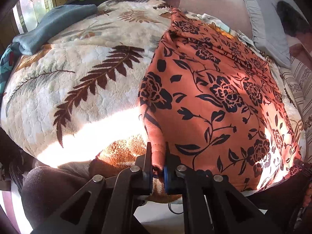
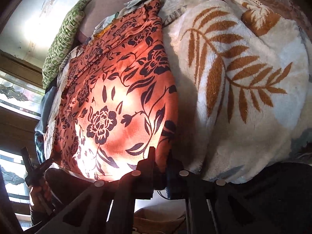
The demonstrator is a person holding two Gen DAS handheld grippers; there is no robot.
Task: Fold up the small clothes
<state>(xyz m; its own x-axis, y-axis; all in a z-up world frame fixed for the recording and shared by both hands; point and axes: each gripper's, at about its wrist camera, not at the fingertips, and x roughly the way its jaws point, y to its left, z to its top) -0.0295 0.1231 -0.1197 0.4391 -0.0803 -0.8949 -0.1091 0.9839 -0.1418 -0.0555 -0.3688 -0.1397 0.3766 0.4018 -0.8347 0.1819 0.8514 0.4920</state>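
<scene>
On the blanket (image 1: 68, 89), both grippers' fingers (image 1: 149, 156) pinch the orange garment (image 1: 214, 101)

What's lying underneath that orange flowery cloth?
The orange cloth lies on a cream leaf-patterned blanket, which shows around it. At its far end some pale items poke out; what else it covers is hidden.

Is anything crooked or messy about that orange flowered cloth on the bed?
Mostly it lies flat on the leaf-patterned blanket. The orange flowered cloth is bunched into wrinkles at its far end, and the near corner in the left gripper is rolled into a tube. The right gripper pinches the other near corner.
</scene>
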